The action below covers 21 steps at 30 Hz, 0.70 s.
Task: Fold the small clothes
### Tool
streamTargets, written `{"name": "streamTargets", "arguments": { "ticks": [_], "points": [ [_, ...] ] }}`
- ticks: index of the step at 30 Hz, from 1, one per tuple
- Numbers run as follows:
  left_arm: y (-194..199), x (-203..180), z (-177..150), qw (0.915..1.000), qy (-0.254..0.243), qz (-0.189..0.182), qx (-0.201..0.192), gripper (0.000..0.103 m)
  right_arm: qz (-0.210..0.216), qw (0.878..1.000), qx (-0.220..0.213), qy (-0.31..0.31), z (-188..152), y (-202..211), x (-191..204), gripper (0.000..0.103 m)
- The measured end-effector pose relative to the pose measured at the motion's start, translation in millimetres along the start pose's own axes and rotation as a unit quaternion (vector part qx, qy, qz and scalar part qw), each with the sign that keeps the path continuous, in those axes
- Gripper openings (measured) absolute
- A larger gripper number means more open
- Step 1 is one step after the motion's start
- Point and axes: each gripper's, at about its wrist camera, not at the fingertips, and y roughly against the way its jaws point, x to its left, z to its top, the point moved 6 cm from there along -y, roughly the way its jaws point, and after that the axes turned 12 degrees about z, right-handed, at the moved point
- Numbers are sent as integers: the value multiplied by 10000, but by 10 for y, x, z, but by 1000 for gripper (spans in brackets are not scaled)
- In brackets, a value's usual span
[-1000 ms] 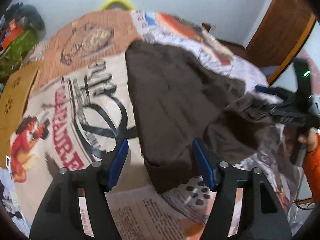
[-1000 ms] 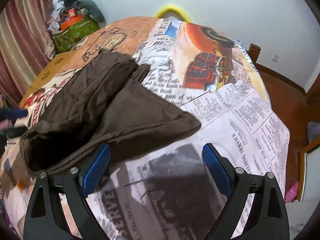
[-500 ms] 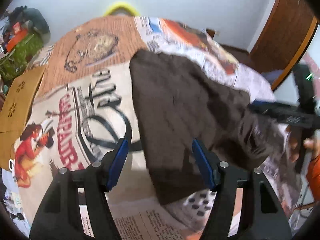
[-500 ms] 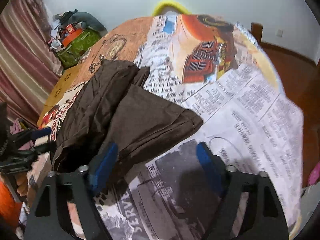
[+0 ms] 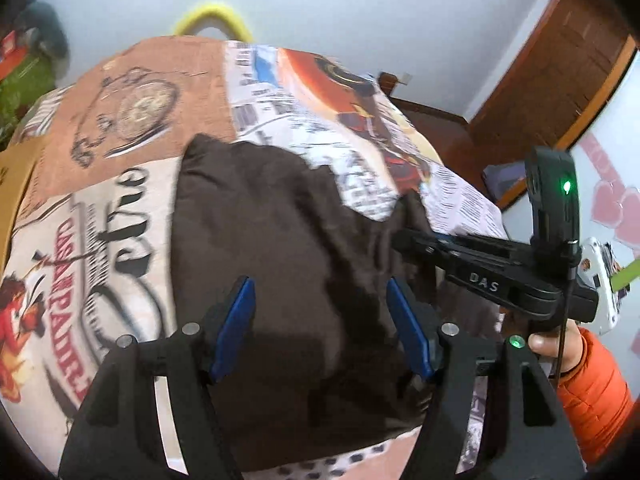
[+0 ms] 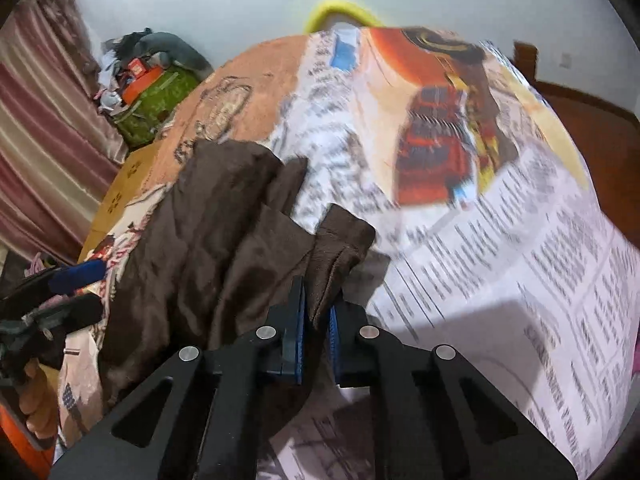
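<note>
A dark brown garment [image 5: 280, 248] lies on a round table covered by a printed cloth [image 5: 120, 200]. My left gripper [image 5: 322, 316] is open, its blue pads hovering just over the garment's near part. My right gripper [image 6: 316, 320] is shut on a bunched edge of the brown garment [image 6: 240, 248], lifting that flap off the cloth. In the left wrist view the right gripper [image 5: 404, 240] comes in from the right, held by a hand in an orange sleeve [image 5: 592, 376]. The left gripper shows dimly at the left edge of the right wrist view [image 6: 76, 276].
The tablecloth [image 6: 500, 240] has newspaper and poster prints. A yellow chair back [image 5: 214, 16] stands beyond the table's far edge. A cluttered green bag [image 6: 156, 96] and a striped curtain [image 6: 40, 140] are at the left. A wooden door [image 5: 560, 60] is at the right.
My right gripper has shut on the garment's right edge and lifted it, bunching the flap. My left gripper has moved forward over the garment, still open.
</note>
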Motion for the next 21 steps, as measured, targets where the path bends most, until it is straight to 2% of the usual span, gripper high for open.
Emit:
{"name": "streamTargets", "arguments": {
  "ticks": [3,5,7,9,11,12,13,17,21],
  "points": [
    [-136,-104,89,9998,-107,166,22,66,86,9999,-120,38,93,37,41,9],
    [-243,-155,131,9998,-93,144,136,48,120,9997,-188,38,121,75,47,9],
    [-373,-188,159,9995,-72,109,286,37,134,9997,-210,36,129,93,36,9],
    [-491,-208,178,9992,-54,104,395,31,133,9997,-208,34,126,96,17,9],
    [-618,-204,188,9987,-31,220,454,12,131,9997,-198,42,117,98,5,9],
    [-649,-189,195,9987,-35,277,415,7,130,9997,-199,43,119,97,1,9],
    [-648,-165,195,9989,-26,300,355,4,145,9997,-204,39,123,97,-2,9],
    [-445,-36,206,9997,83,244,-55,4,240,9994,-242,33,172,102,29,9],
    [-172,114,268,9983,143,366,-421,4,302,9990,-314,109,269,92,127,9]
  ]
}}
